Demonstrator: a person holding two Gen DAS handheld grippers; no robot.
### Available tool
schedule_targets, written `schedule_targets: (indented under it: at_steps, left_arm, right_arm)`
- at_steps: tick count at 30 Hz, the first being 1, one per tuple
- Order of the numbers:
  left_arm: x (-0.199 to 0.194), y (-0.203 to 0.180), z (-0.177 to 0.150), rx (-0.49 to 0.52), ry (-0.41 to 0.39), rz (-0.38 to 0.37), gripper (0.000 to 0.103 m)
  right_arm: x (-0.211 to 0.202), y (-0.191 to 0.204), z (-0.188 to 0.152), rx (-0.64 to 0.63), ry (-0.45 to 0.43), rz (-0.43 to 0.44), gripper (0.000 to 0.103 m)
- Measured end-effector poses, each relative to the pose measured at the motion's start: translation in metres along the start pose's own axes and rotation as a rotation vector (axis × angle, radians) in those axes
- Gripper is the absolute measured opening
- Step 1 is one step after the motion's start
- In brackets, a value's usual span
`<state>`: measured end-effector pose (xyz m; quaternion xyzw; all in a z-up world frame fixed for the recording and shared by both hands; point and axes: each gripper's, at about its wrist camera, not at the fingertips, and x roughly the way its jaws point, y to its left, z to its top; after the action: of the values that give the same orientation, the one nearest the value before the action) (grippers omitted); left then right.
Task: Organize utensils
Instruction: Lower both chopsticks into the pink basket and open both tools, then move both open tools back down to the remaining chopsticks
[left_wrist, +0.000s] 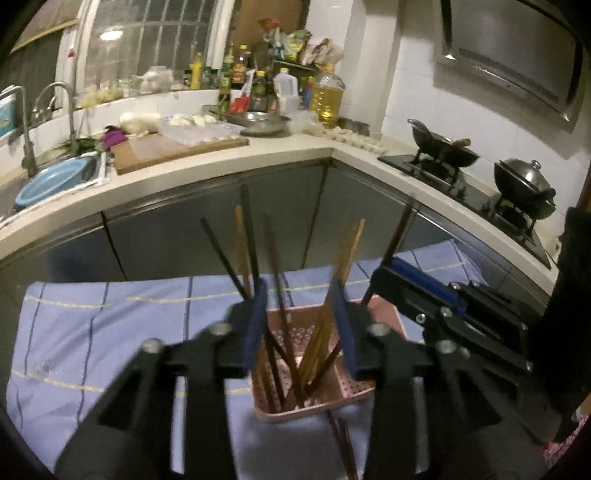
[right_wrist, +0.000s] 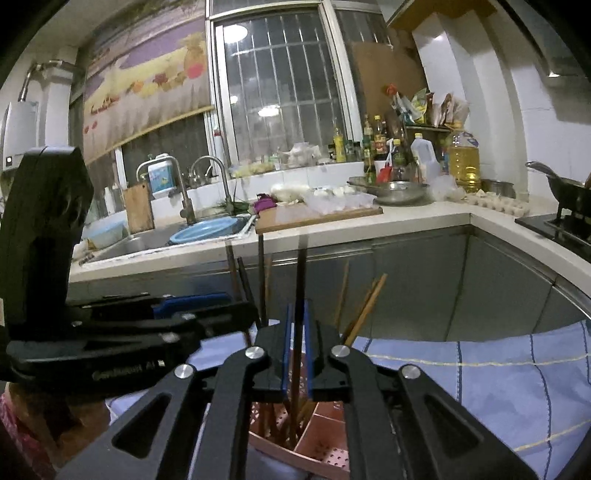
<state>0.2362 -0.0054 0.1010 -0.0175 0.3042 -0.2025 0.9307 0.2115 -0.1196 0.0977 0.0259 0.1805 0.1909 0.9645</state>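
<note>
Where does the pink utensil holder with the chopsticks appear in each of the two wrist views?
Left wrist view: the pink utensil holder stands low in the centre on the blue checked cloth, between the left gripper's fingers.
Right wrist view: the holder sits at the bottom centre, partly hidden behind the right gripper.
Shared landmark: the yellow oil bottle on the counter.

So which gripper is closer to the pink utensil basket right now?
Left. The left gripper hangs open directly over the pink utensil basket; the right gripper, gripping one dark chopstick, sits beside its rim.
</note>
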Motion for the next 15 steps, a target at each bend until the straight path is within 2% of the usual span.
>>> schedule_targets:
  at_steps: [1, 3, 5, 9, 11, 13, 15]
  left_arm:
    - [-0.001, 0.0, -0.001, -0.003, -0.002, -0.002, 0.036]
    - [-0.009, 0.003, -0.001, -0.022, -0.014, -0.007, 0.036]
    - [-0.023, 0.005, 0.0, -0.035, -0.048, -0.002, 0.036]
    - [-0.069, 0.0, 0.001, -0.042, -0.149, 0.005, 0.036]
    - [-0.096, -0.003, -0.01, -0.032, -0.199, 0.004, 0.036]
    - [-0.117, -0.005, -0.029, -0.023, -0.225, -0.002, 0.036]
    - [-0.126, -0.006, -0.055, -0.02, -0.21, -0.014, 0.036]
  right_arm:
    - [-0.001, 0.0, 0.0, 0.008, -0.008, 0.001, 0.013]
    - [-0.006, -0.001, 0.002, 0.033, -0.018, 0.006, 0.026]
    - [-0.014, -0.004, 0.007, 0.064, -0.044, 0.01, 0.053]
    - [-0.056, -0.003, 0.019, 0.115, -0.144, 0.021, 0.054]
    - [-0.077, -0.005, 0.017, 0.158, -0.169, 0.031, 0.054]
    - [-0.105, -0.008, 0.003, 0.215, -0.177, 0.037, 0.054]
    - [-0.12, -0.011, -0.022, 0.256, -0.138, 0.04, 0.047]
